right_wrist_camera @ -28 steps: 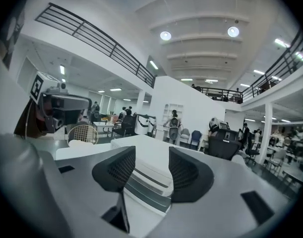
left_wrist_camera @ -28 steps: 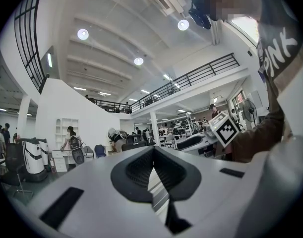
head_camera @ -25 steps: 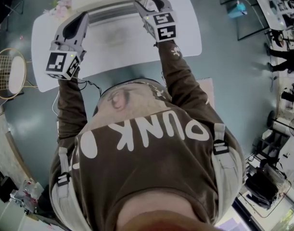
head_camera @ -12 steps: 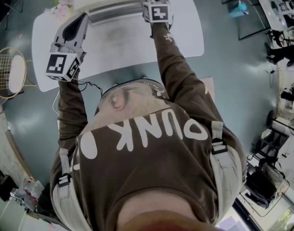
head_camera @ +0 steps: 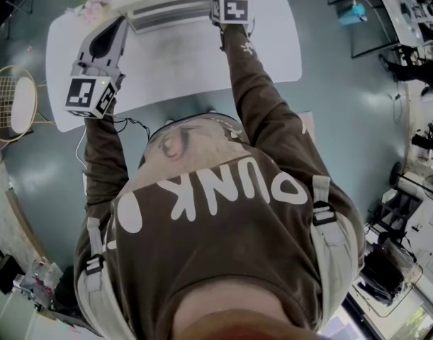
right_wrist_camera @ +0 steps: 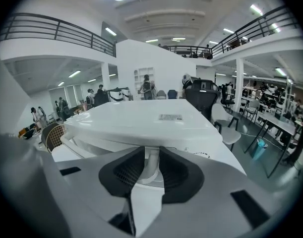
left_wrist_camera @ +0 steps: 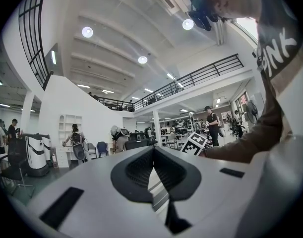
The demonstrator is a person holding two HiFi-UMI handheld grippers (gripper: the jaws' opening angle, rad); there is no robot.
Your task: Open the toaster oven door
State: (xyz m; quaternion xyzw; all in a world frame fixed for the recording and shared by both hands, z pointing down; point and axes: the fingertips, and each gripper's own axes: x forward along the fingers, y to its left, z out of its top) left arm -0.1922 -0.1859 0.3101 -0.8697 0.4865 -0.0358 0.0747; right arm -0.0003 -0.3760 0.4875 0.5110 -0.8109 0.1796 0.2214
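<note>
The toaster oven (right_wrist_camera: pixel 141 120) is white and sits at the far edge of the white table (head_camera: pixel 173 69), straight ahead of the person, with its door (head_camera: pixel 170 14) facing them and closed up against the body. A white handle (right_wrist_camera: pixel 150 166) stands off the front of the door, and in the right gripper view it runs up through the gap between the two dark pads. The right gripper (head_camera: pixel 229 9) is stretched out over the table to the door's right end. Its jaws are closing on the handle, and the pads look to lie against it on either side. From the head view its marker cube covers the contact itself. The left gripper (head_camera: pixel 119 25) hangs above the left part of the table, just beside the oven's left front corner and apart from the door. Its jaws are drawn together at the tips with nothing between them, and its camera looks up and away across the hall. That view catches the right gripper's marker cube (left_wrist_camera: pixel 195 144) and the person's brown sleeve (left_wrist_camera: pixel 240 143). On the table's far left corner, beside the oven, lies a small bunch of pink flowers (head_camera: pixel 92 6). On the grey floor to the left of the table stands a round wire-framed thing (head_camera: pixel 14 108); what it is cannot be told. The hall beyond is wide and bright, with a railed balcony (right_wrist_camera: pixel 57 31), desks, chairs and several people standing well apart from the table.
</note>
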